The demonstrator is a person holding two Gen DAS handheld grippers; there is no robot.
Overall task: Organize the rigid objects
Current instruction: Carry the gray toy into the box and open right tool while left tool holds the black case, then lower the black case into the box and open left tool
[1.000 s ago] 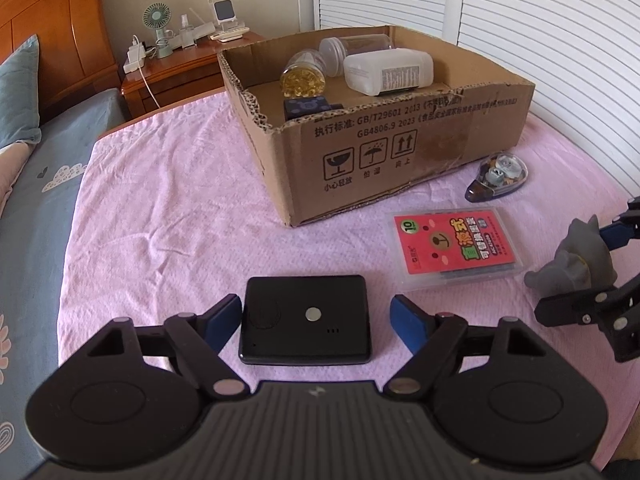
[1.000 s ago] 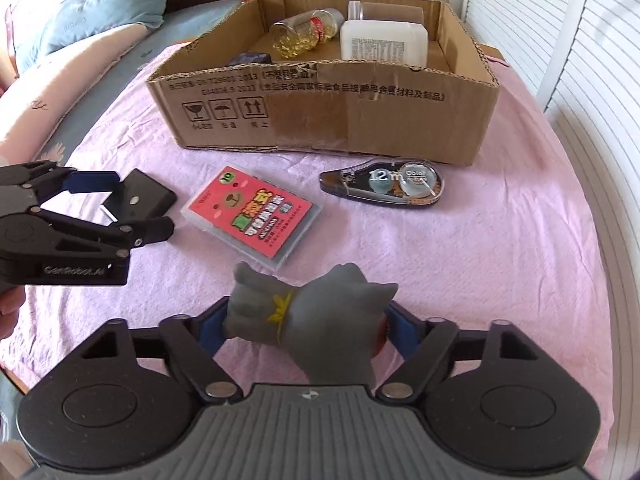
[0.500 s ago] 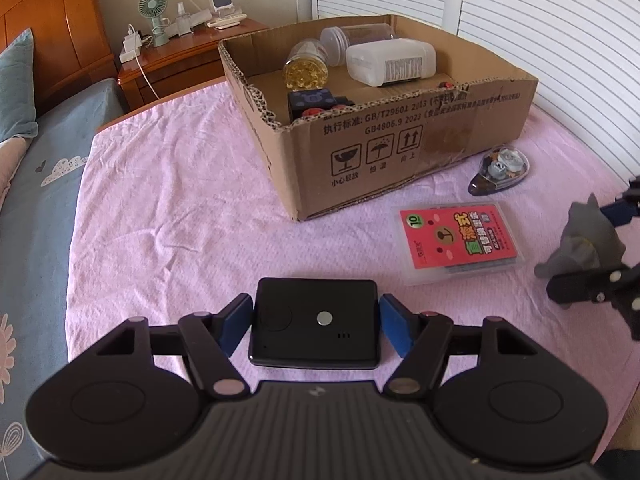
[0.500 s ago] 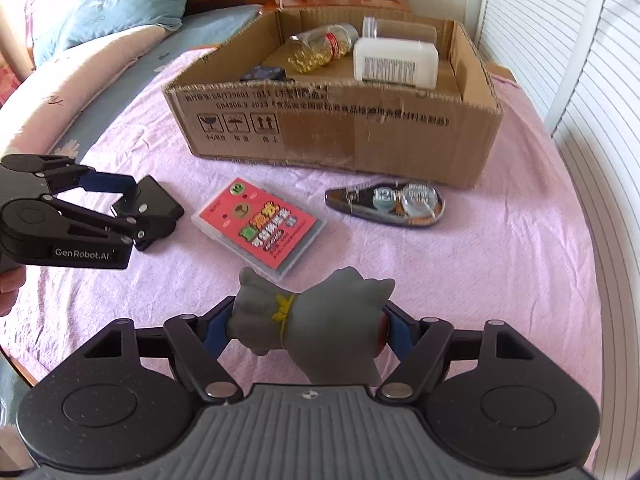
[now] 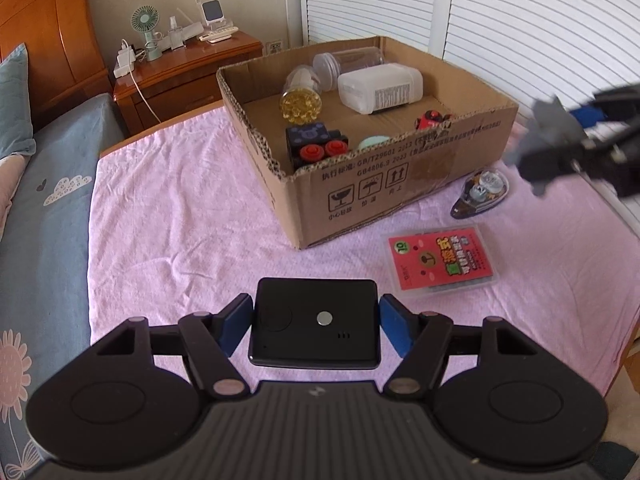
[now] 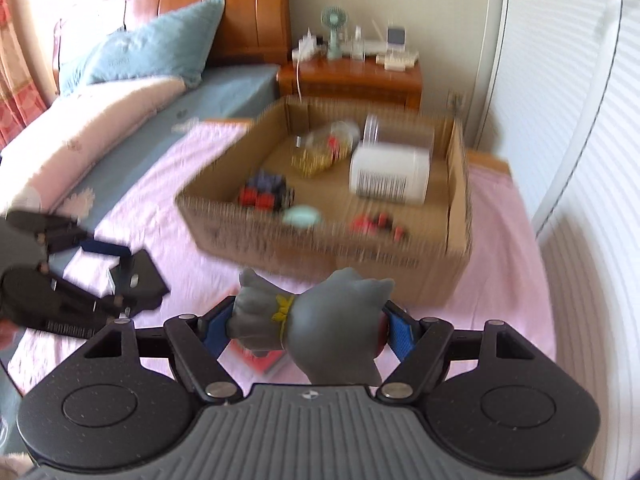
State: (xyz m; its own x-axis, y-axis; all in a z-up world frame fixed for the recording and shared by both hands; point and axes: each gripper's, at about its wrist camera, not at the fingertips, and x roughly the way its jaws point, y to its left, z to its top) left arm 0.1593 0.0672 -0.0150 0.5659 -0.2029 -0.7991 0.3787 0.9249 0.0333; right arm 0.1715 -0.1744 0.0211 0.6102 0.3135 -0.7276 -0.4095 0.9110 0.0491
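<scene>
My left gripper (image 5: 316, 322) is shut on a flat black device (image 5: 314, 322) and holds it above the pink bedcover. My right gripper (image 6: 302, 326) is shut on a grey cat figure (image 6: 316, 326), raised in front of the open cardboard box (image 6: 456, 258). In the left wrist view the right gripper (image 5: 576, 148) with the figure (image 5: 550, 128) hangs at the box's right end. The box (image 5: 400, 178) holds a jar of yellow beads (image 5: 298, 98), a white bottle (image 5: 380, 88), a clear jar, toy cars and a green disc.
A red card pack (image 5: 442, 258) and a correction tape dispenser (image 5: 482, 192) lie on the bedcover (image 5: 172, 208) near the box. A wooden nightstand (image 5: 180, 76) with a fan stands behind. Blue pillow (image 6: 144, 46) and headboard are at the left.
Both grippers have risen. The right gripper has lifted the grey figure and moved toward the box. The left gripper closed on the black device and lifted it.
</scene>
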